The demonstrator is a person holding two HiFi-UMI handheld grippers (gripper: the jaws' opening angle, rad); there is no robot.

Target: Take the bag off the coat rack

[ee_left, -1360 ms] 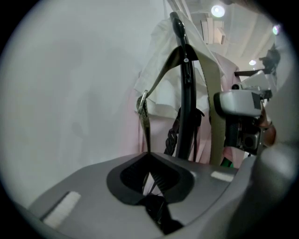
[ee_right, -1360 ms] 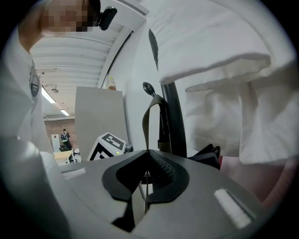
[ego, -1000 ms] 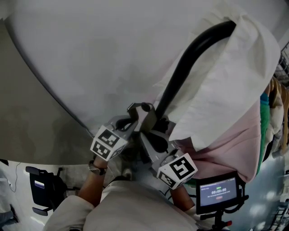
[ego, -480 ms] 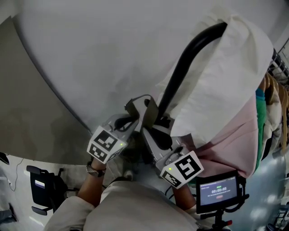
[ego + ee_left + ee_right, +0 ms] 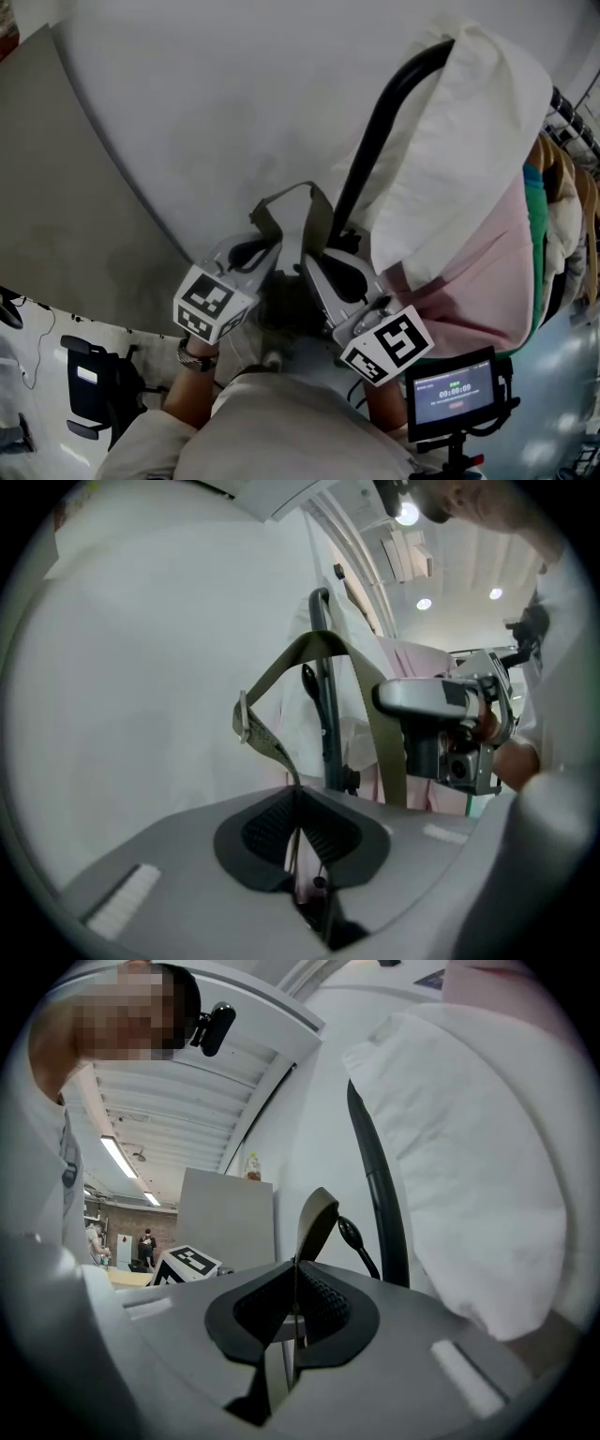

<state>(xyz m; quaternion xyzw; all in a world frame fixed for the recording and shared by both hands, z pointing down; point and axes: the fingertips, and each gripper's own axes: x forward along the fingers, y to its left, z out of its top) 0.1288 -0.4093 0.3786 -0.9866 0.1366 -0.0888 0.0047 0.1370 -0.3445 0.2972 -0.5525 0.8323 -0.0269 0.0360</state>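
Observation:
An olive bag strap arches up beside the black coat rack pole, with a metal buckle on its left run. My left gripper is shut on the strap's left end. My right gripper is shut on the other end. The two stand close together, just left of the pole. In the right gripper view, a black hook sticks out from the pole next to the strap. The bag's body is hidden under the grippers.
A white garment and a pink one hang over the rack's top. More clothes hang on a rail at the right. A small screen on a stand is at the lower right, and a black chair at the lower left.
Both grippers have risen with the strap still held. Its loop now stands taller beside the pole.

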